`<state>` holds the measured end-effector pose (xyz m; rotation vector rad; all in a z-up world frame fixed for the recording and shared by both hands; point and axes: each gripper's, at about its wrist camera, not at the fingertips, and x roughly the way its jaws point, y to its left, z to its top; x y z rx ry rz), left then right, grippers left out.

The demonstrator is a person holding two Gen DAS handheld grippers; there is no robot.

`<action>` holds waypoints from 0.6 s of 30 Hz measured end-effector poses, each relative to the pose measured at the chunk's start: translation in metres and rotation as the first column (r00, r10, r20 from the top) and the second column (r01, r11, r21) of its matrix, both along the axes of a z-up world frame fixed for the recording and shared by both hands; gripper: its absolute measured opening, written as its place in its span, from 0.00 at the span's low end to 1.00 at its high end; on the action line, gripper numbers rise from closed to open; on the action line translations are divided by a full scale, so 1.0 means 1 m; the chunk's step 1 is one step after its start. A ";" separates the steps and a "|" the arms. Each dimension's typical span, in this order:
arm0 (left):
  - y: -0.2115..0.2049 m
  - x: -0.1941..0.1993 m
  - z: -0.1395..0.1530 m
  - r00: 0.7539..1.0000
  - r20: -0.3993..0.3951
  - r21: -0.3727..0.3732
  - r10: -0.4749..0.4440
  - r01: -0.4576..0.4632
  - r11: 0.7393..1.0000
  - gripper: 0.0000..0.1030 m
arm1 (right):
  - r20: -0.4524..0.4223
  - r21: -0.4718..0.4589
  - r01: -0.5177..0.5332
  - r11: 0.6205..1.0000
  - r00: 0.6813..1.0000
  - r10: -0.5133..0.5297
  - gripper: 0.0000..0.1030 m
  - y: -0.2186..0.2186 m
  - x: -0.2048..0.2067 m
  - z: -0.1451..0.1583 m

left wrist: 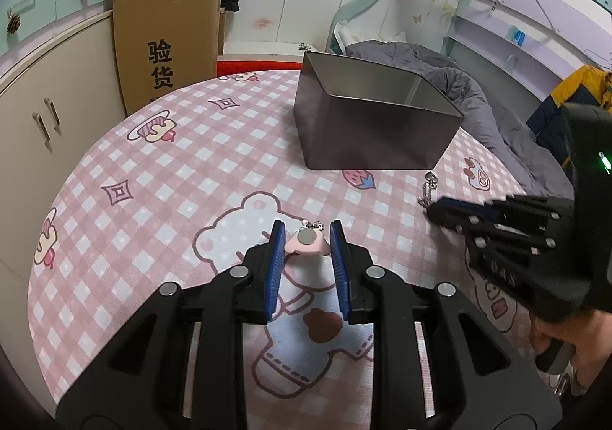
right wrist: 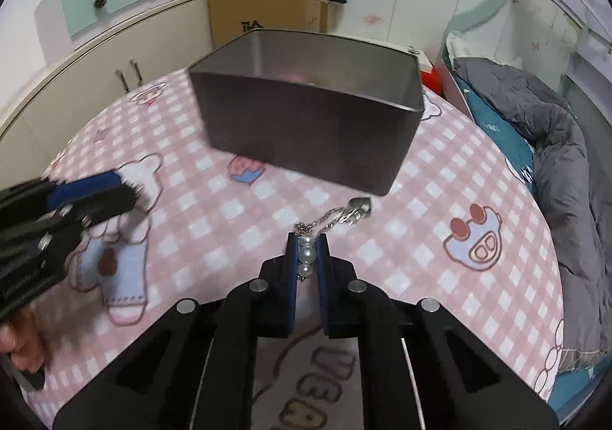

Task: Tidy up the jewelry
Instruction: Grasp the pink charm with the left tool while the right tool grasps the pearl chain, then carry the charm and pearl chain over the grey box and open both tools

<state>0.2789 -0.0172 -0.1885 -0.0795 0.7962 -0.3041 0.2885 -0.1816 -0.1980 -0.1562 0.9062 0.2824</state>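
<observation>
A pink charm (left wrist: 306,242) with a round silver disc lies on the pink checked tablecloth (left wrist: 172,170) between the blue pads of my left gripper (left wrist: 307,235), whose jaws stand close on both sides of it. My right gripper (right wrist: 306,244) is shut on a pearl bracelet (right wrist: 306,256); its silver chain and heart pendant (right wrist: 359,206) trail forward on the cloth. The chain also shows in the left wrist view (left wrist: 428,187) at my right gripper's tip (left wrist: 434,210). A grey metal box (left wrist: 375,116) stands open at the back, also seen in the right wrist view (right wrist: 306,124).
A cardboard box (left wrist: 164,47) leans against beige cabinets (left wrist: 49,105) at the left. A bed with a grey duvet (right wrist: 566,170) lies to the right. The left gripper shows blurred at the left of the right wrist view (right wrist: 95,193).
</observation>
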 end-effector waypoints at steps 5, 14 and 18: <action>-0.001 -0.007 0.005 0.999 0.033 0.007 -0.010 0.010 1.000 0.23 | 0.030 0.082 -0.014 0.996 0.999 0.012 0.07 -0.012 -0.026 0.016; 0.010 -0.020 0.034 0.998 0.061 -0.039 -0.021 0.024 0.999 0.23 | 0.180 0.177 -0.090 0.980 0.982 0.058 0.07 -0.028 -0.064 0.106; 0.015 -0.025 0.063 0.994 0.101 -0.049 -0.037 0.042 0.998 0.23 | 0.243 0.198 -0.125 0.972 0.967 0.075 0.07 -0.029 -0.076 0.141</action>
